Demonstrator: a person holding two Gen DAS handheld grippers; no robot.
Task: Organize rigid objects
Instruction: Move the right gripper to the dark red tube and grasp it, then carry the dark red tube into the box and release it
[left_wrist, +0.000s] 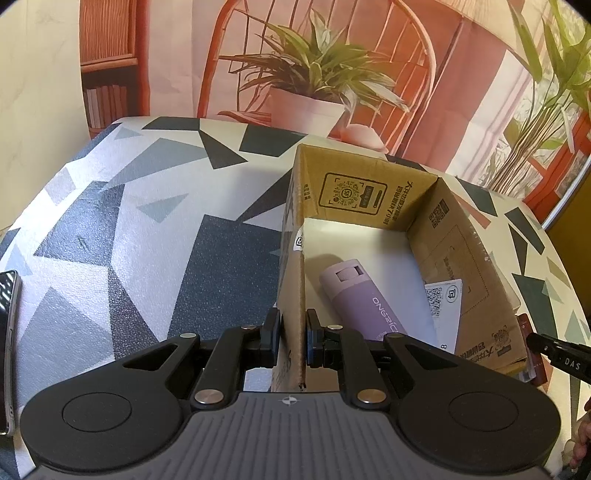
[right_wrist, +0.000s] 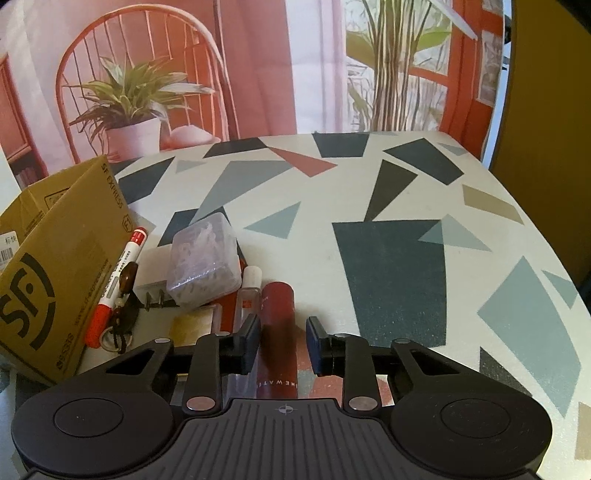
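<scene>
My left gripper is shut on the near left wall of an open cardboard box. A lilac bottle lies inside the box beside a white label card. In the right wrist view the same box stands at the left. My right gripper is open, with its jaws on either side of a dark red tube that lies on the table; the left pad is close to it, the right pad is apart. A clear vial with a white cap lies just left of the tube.
Beside the box lie a red and white marker, a clear plastic case, a key ring with brown beads and a yellow pad. A phone lies at the table's left edge. The patterned table ends at a printed backdrop.
</scene>
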